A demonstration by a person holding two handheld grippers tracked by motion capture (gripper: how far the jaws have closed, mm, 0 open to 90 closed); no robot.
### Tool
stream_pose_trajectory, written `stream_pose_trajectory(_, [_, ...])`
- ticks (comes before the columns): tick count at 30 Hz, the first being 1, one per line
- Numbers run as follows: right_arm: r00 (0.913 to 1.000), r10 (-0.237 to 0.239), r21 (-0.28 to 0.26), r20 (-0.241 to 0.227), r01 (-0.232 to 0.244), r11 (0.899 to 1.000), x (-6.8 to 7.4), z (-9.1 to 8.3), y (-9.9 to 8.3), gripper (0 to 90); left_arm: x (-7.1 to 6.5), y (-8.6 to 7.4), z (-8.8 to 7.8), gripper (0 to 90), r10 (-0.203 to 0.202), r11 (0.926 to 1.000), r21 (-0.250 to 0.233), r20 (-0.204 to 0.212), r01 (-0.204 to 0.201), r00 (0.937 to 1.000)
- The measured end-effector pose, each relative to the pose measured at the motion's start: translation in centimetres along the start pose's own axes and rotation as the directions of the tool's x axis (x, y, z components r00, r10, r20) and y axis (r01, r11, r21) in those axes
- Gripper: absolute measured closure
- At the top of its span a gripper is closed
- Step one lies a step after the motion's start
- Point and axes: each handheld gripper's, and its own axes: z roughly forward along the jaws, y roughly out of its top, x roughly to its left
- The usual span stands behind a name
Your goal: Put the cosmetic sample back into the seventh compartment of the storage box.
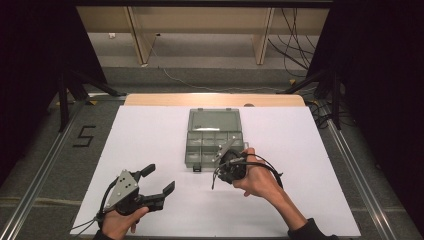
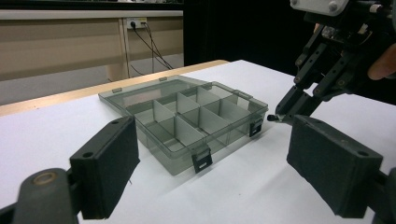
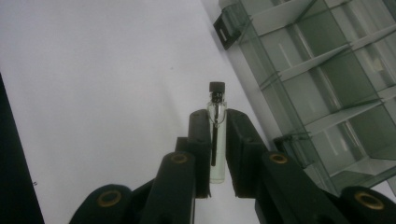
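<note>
Clear vial (image 3: 216,140) (black cap), smoky-grey organiser box (image 1: 212,141)

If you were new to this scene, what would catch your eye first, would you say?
Probably the small glass vial with a black cap, pinched in the right gripper beside the open clear compartment box at mid-table. Next, the left gripper, jaws wide apart near the table's front left.

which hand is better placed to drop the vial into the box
Right. Its gripper already clamps the vial beside the open compartment box; the left gripper is open and farther off.
</note>
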Motion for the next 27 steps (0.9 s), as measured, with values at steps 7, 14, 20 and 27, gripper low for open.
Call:
stream_pose_trajectory(7, [0.9997,0.014,0.0,0.019,-0.014,1.0,-0.9,0.0,-0.1,80.9,0.0,0.0,0.0,15.6,-0.001,1.0,0.001,-0.002,0.001,1.0])
stream_pose_trajectory(14, [0.9994,0.022,-0.028,0.028,-0.021,0.999,-1.6,-0.4,0.3,80.9,0.0,0.0,0.0,15.7,-0.003,1.0,0.002,-0.001,0.003,1.0])
stream_pose_trajectory(20, [0.9978,0.057,-0.043,0.034,-0.055,0.998,-2.2,-0.8,0.6,80.9,0.1,-0.1,0.2,15.6,0.013,0.9998,-0.013,0.013,-0.013,0.9998])
stream_pose_trajectory(27, [0.9961,0.077,-0.048,0.043,-0.075,0.996,-2.9,-0.7,1.0,80.9,0.0,0.0,0.0,15.6,0.001,1.0,0.004,0.0,-0.001,1.0])
